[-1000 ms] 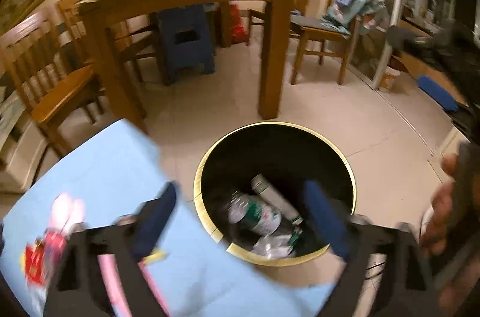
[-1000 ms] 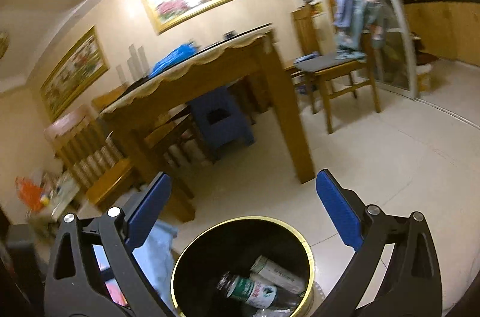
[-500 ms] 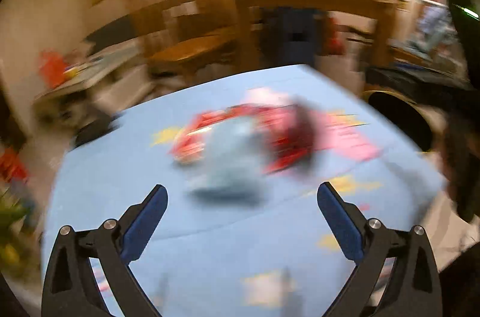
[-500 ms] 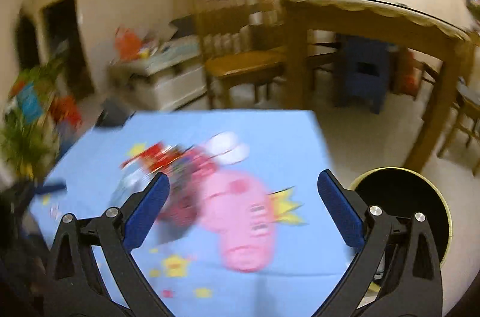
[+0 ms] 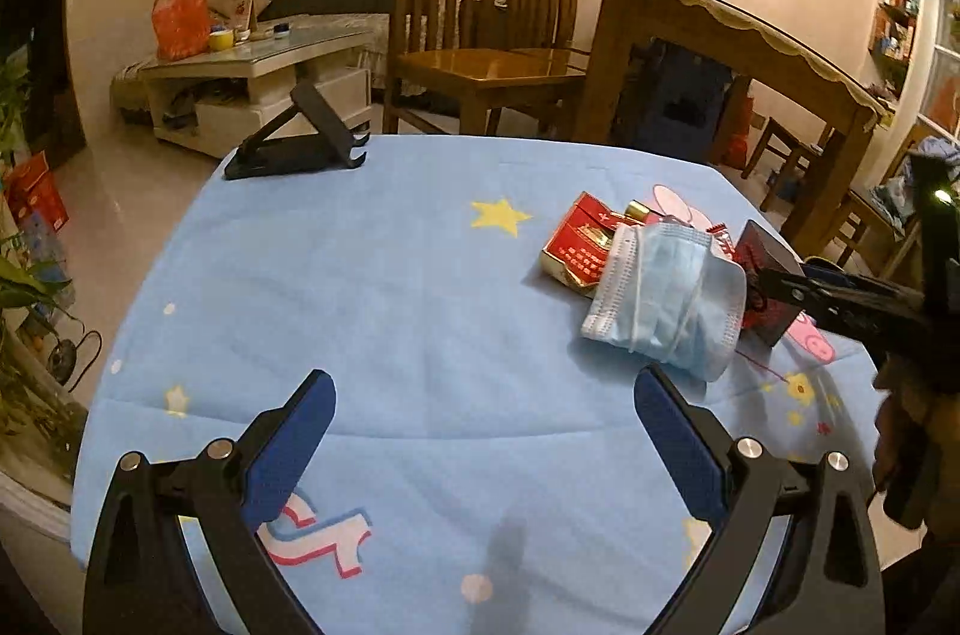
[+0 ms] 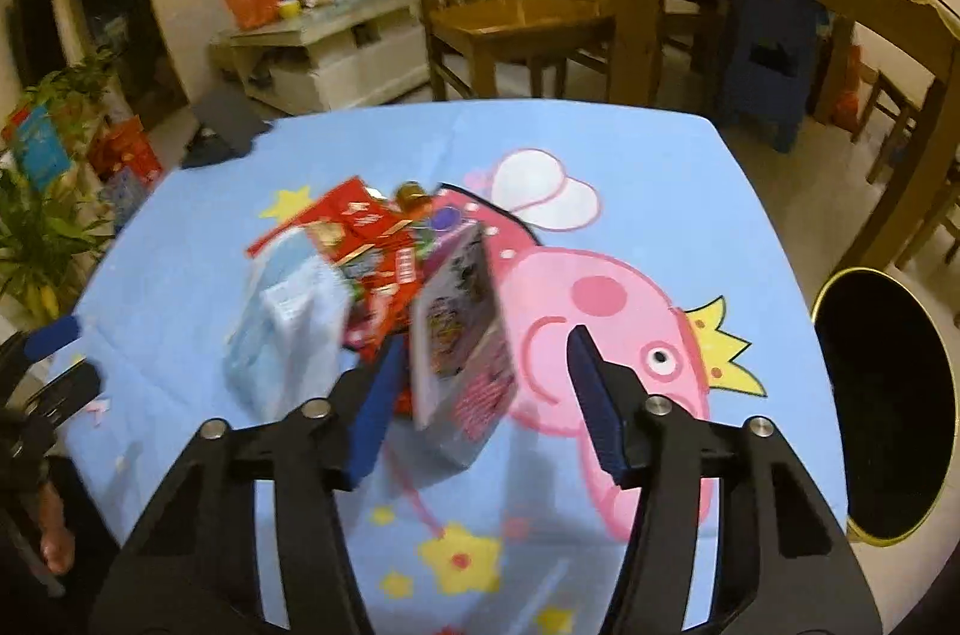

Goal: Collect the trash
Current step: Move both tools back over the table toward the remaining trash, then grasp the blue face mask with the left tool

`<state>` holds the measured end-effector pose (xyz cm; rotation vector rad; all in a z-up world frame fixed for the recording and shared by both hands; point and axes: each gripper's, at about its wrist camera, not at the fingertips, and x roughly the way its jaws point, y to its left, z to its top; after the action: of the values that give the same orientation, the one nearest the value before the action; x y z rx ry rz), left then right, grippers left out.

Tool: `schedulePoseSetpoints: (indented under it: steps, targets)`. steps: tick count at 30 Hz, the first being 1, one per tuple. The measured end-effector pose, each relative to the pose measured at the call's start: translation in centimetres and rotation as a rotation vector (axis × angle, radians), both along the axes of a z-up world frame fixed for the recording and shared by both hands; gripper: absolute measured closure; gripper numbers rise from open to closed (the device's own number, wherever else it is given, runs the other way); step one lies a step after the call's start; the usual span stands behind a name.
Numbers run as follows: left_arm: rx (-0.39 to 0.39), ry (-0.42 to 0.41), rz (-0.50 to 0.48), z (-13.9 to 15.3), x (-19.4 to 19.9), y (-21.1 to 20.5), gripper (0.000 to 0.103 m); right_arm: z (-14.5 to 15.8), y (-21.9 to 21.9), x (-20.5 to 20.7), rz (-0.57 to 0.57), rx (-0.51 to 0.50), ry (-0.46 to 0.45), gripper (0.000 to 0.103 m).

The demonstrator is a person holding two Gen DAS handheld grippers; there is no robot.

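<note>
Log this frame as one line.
left gripper: open, over tablecloth | right gripper: open, fingers around small box | face mask on pile | bin beside table

Right gripper (image 6: 480, 383) has its jaws spread around a small pink box (image 6: 462, 335) standing tilted mid-table, left pad right against it. Blue face mask (image 6: 288, 329) and red packets (image 6: 372, 245) are piled just behind. Black bin (image 6: 888, 413) sits off the table's right edge.
</note>
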<state>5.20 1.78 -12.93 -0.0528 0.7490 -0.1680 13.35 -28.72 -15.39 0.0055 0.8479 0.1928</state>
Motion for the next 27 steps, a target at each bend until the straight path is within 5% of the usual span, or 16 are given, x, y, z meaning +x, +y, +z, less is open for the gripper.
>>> schedulePoseSetpoints:
  steps: [1,4,11,20,27]
  targets:
    - [0.0,-0.003,0.0,0.0,0.0,0.0,0.007,-0.3,-0.4,0.4,0.008,0.021,0.021,0.082]
    - [-0.001,-0.004,0.001,-0.4,0.1,0.8,0.007,-0.2,-1.0,0.6,0.018,0.023,0.039,0.098]
    - [0.002,0.045,-0.067,-1.2,1.1,-0.7,0.007,1.4,-4.5,-2.4,0.002,0.029,-0.005,0.099]
    - [-0.115,0.163,-0.369,-2.0,6.4,-6.4,0.007,1.3,-11.1,-5.6,-0.074,0.207,-0.052,0.099]
    - [0.051,0.194,-0.484,-4.3,8.1,-10.3,0.007,2.9,-11.8,-6.6,-0.053,0.274,-0.095,0.099]
